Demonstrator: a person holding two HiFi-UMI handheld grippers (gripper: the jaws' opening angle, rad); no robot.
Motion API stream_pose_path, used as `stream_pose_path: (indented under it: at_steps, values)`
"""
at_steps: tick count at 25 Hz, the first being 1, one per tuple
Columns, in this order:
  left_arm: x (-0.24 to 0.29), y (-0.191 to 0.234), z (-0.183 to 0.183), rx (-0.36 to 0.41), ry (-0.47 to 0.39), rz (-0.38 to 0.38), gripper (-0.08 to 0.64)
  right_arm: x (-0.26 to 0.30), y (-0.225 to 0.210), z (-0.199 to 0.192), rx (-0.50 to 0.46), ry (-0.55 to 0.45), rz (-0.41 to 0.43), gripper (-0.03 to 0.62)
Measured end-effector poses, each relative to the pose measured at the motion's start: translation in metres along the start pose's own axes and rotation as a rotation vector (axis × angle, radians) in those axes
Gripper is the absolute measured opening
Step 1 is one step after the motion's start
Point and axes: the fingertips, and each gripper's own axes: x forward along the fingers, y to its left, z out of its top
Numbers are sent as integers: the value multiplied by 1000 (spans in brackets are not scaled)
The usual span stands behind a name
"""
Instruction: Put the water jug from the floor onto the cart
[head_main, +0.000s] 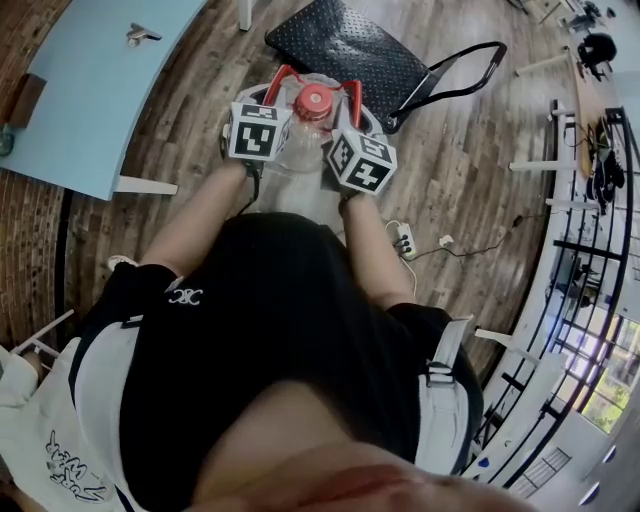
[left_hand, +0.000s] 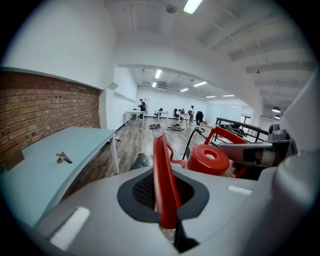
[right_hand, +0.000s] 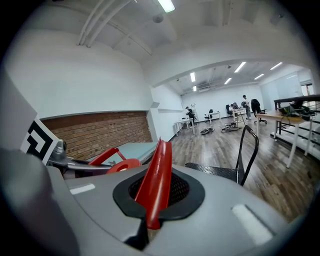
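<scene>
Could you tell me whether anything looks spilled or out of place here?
Nothing spilled: the red cap is on the water jug. Only a power strip and loose cable lie on the floor beside the person.

Red cap (head_main: 313, 99) and red handles (left_hand: 164, 175) on the clear water jug (head_main: 300, 150)! Left gripper (left_hand: 167, 222) and right gripper (right_hand: 147, 225) are grey, with black-and-white square markers (head_main: 258, 132). The cart (head_main: 345, 50) is black with a studded deck. The table (head_main: 90, 90) is pale blue, the floor (head_main: 470, 170) brown wood planks, the wall (left_hand: 45, 110) red brick.
</scene>
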Motion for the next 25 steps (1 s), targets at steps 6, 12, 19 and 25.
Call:
stream_pose_path:
  at_steps: [6, 12, 19, 25]
  values:
    - [3, 24, 8, 27, -7, -12, 2, 15, 17, 0, 2, -14, -35, 14]
    - [18, 43, 11, 33, -2, -9, 2, 38, 26, -2, 9, 5, -28, 14]
    - [52, 73, 16, 23, 18, 21, 2, 89, 30, -1, 11, 29, 27, 14]
    - [99, 91, 46, 18, 42, 39, 3, 147, 14, 20, 28, 58, 68, 14]
